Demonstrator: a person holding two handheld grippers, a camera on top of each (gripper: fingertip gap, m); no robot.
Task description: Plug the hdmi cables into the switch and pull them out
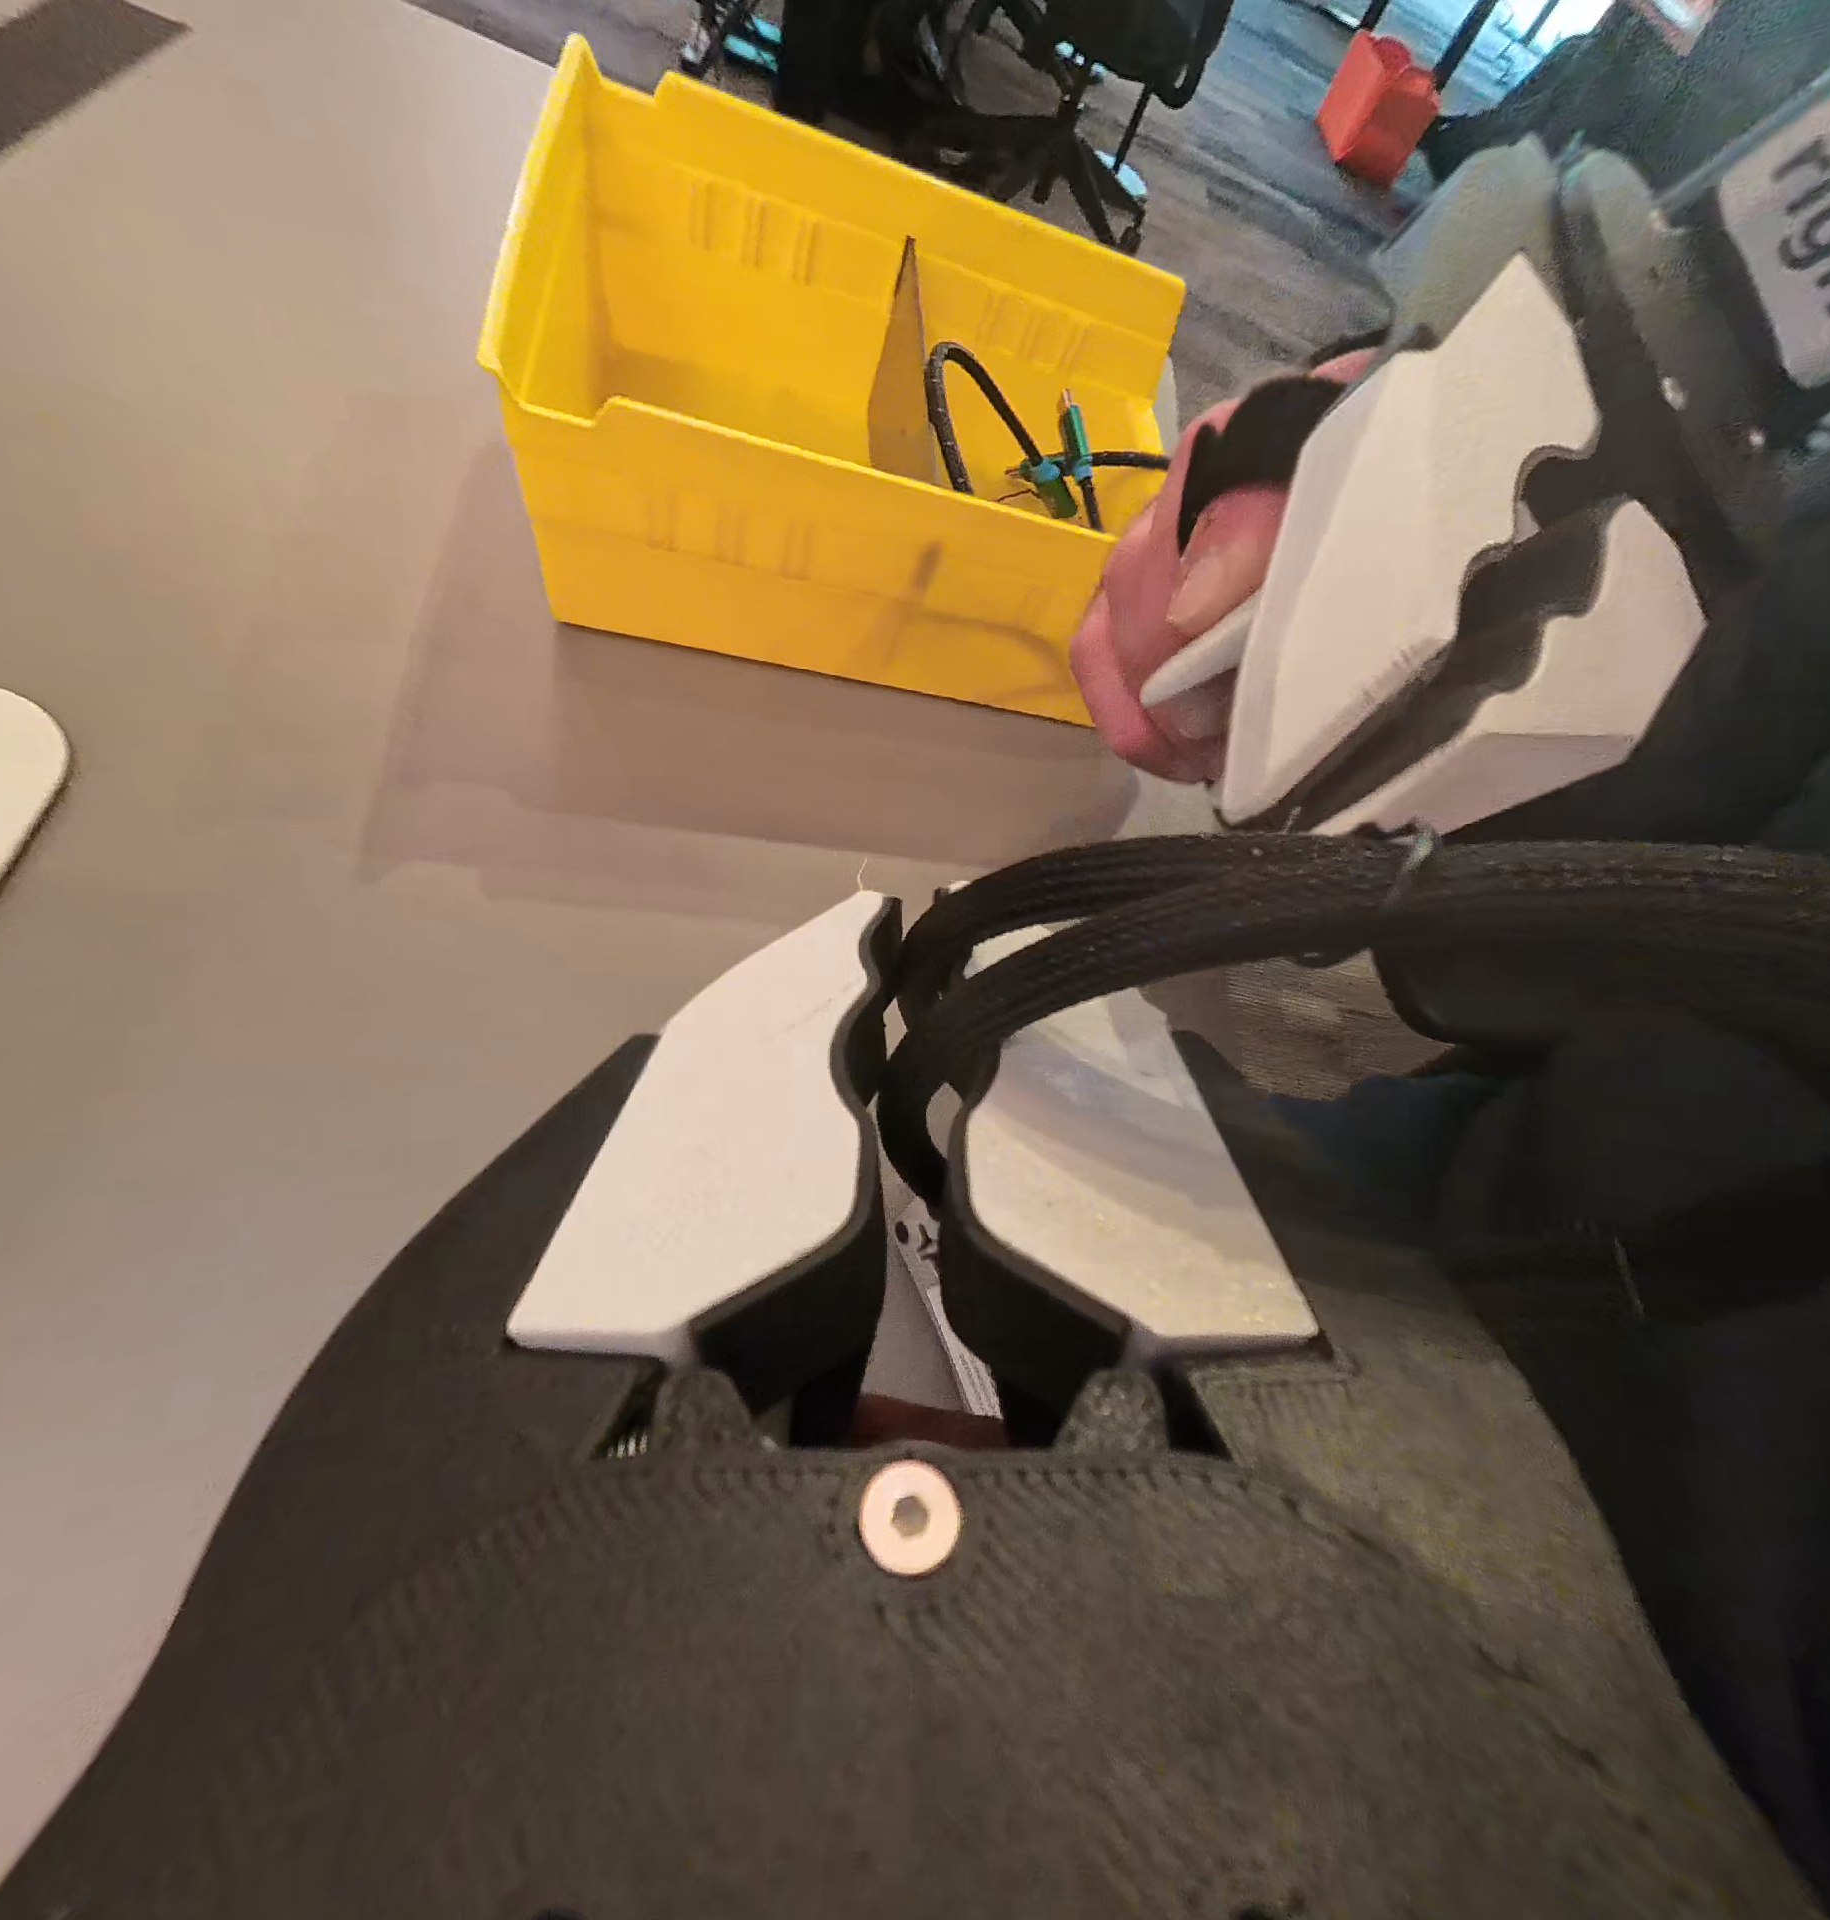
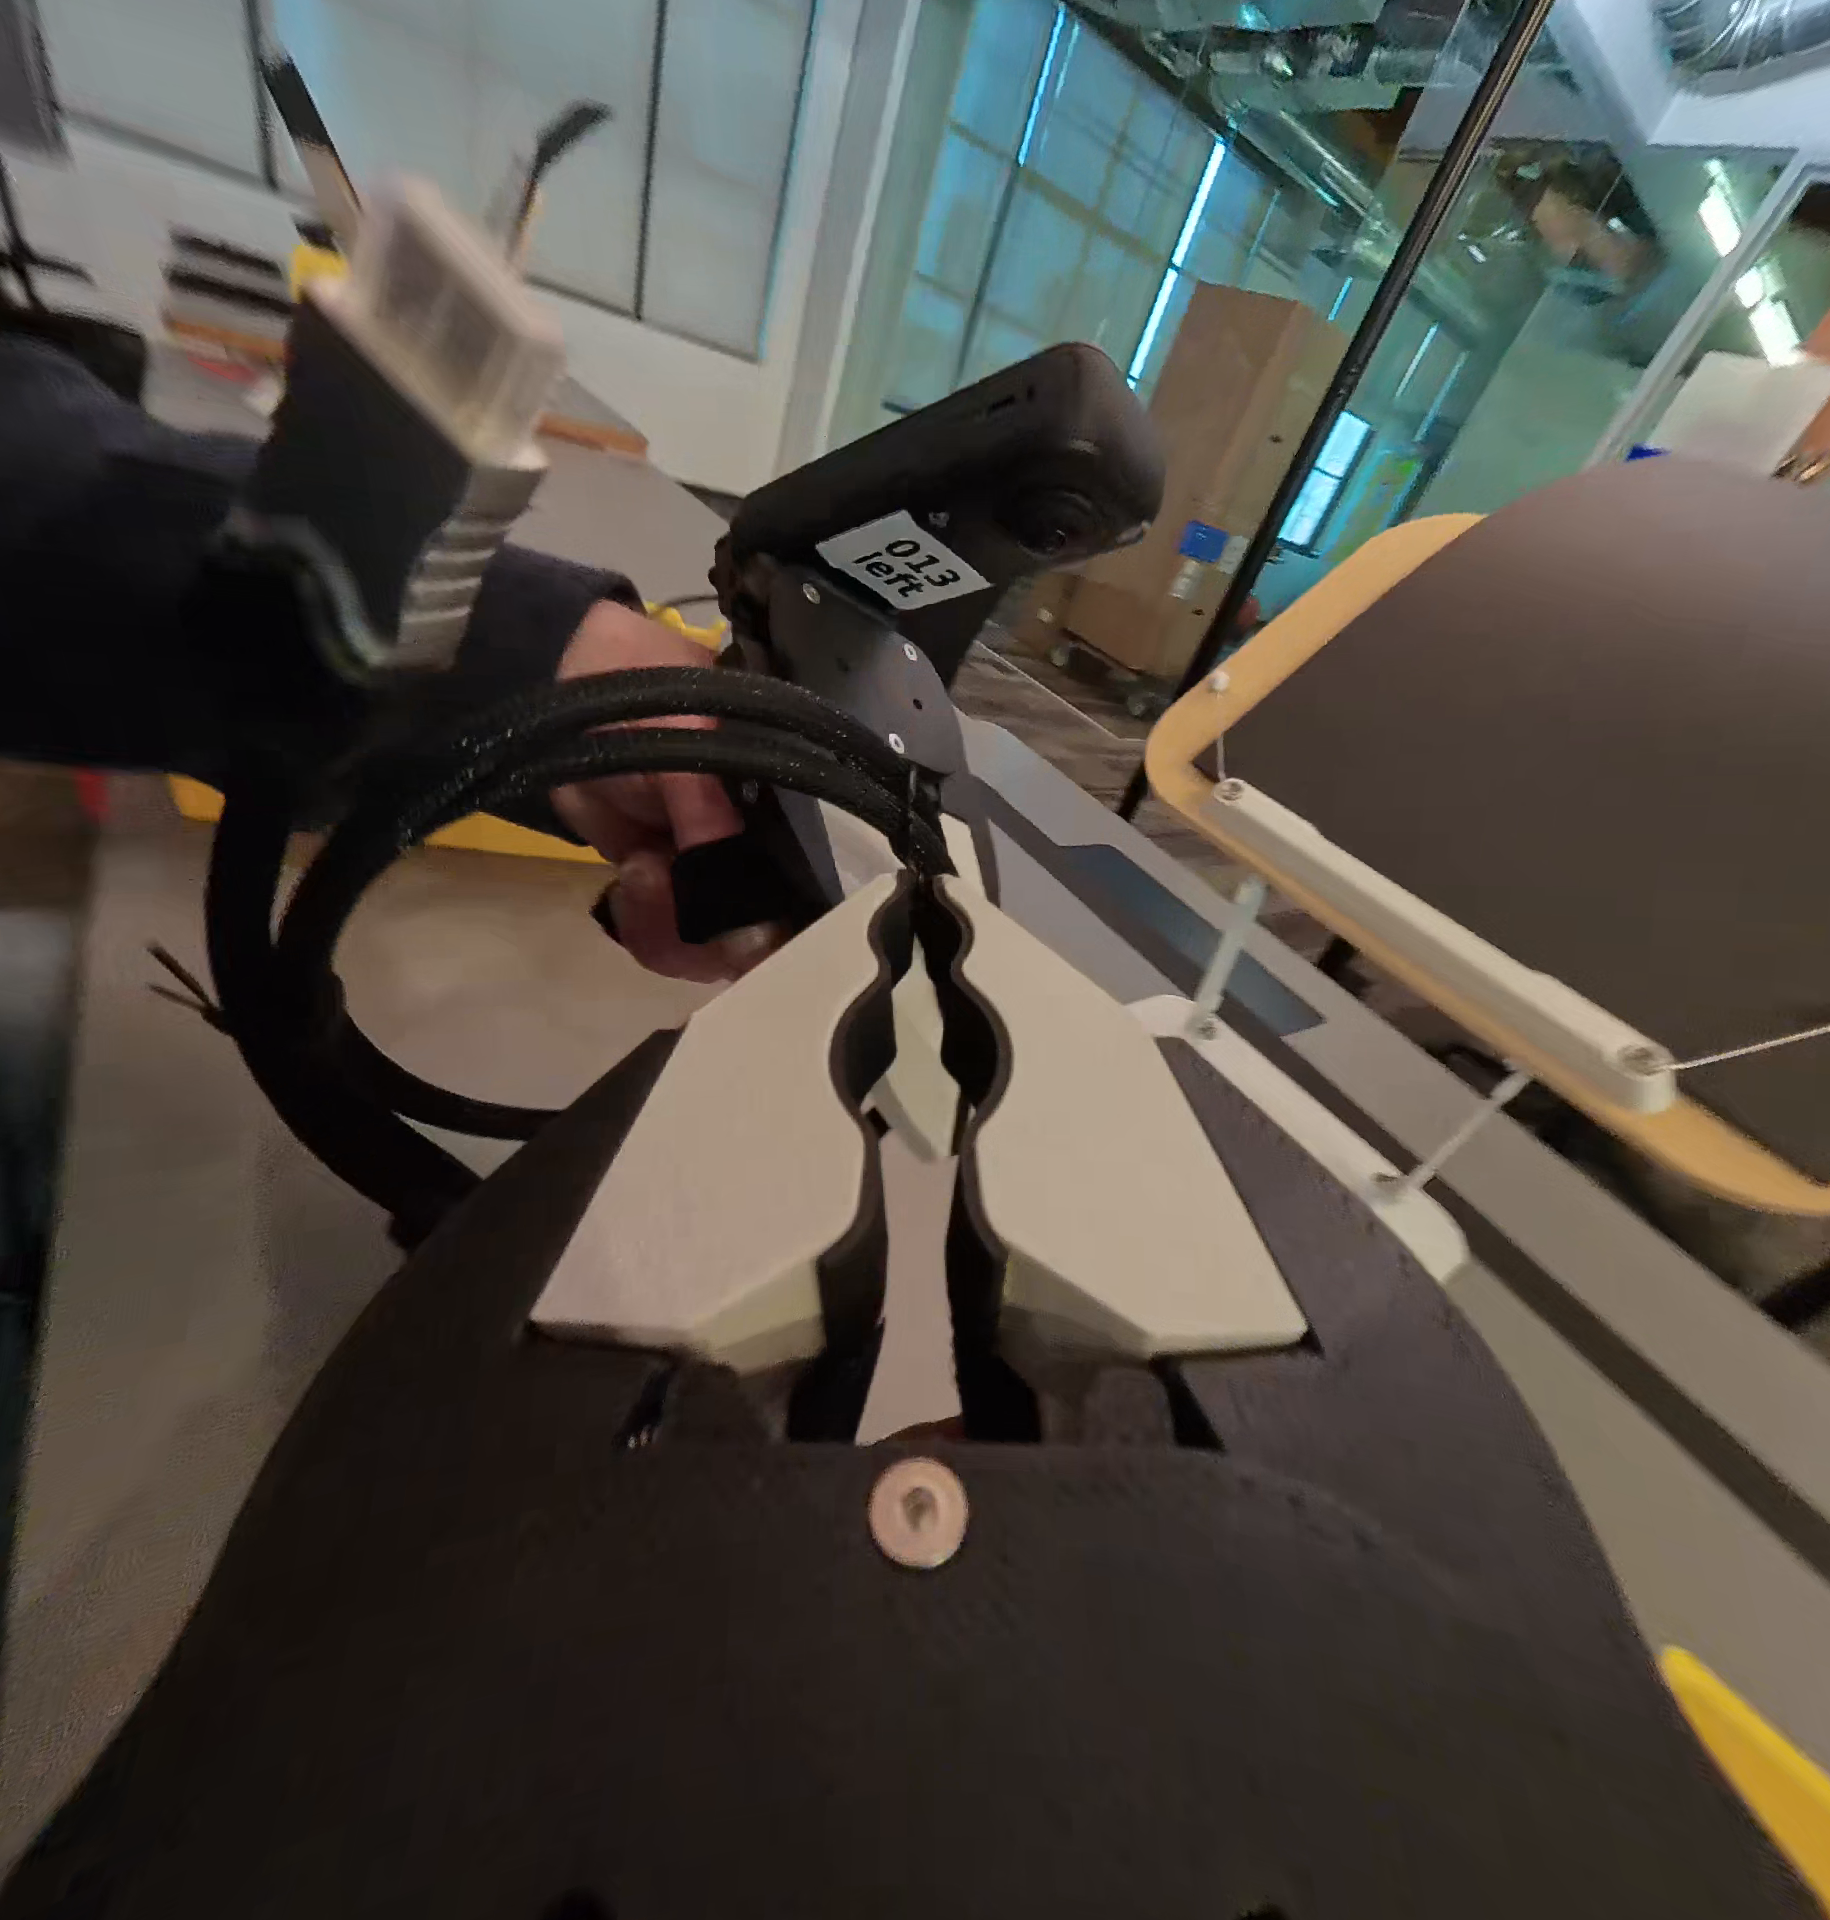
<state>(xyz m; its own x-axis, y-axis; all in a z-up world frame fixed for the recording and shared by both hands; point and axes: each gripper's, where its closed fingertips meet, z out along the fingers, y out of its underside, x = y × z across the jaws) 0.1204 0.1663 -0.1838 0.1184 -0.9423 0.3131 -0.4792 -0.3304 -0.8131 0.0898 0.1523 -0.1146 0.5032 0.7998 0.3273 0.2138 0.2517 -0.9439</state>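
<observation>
**Coiled HDMI cable held between both grippers; switch not in view**

Left side: a yellow plastic bin with a divider (image 1: 786, 343) stands on the grey table (image 1: 215, 727), holding a short black lead with green connectors (image 1: 1056, 457). No switch can be seen in either view.

Centre: the left gripper (image 1: 911, 997) is closed on the coiled black braided HDMI cable (image 1: 1202, 894), several strands passing between its white fingers (image 1: 745, 1122). The bundle appears tied with a thin twist wire.

Right side: the right gripper (image 2: 921, 935) is likewise pinched shut on the same bundle at its tips. One connector with a clear protective cap (image 2: 443, 312) stands up free at the left of the right wrist view, blurred.

Recommendation: the coil likely needs freeing before plugging. One gripper should hold the bundle steady while the other takes the capped connector by its body, squarely, avoiding a pull on the braid.
</observation>
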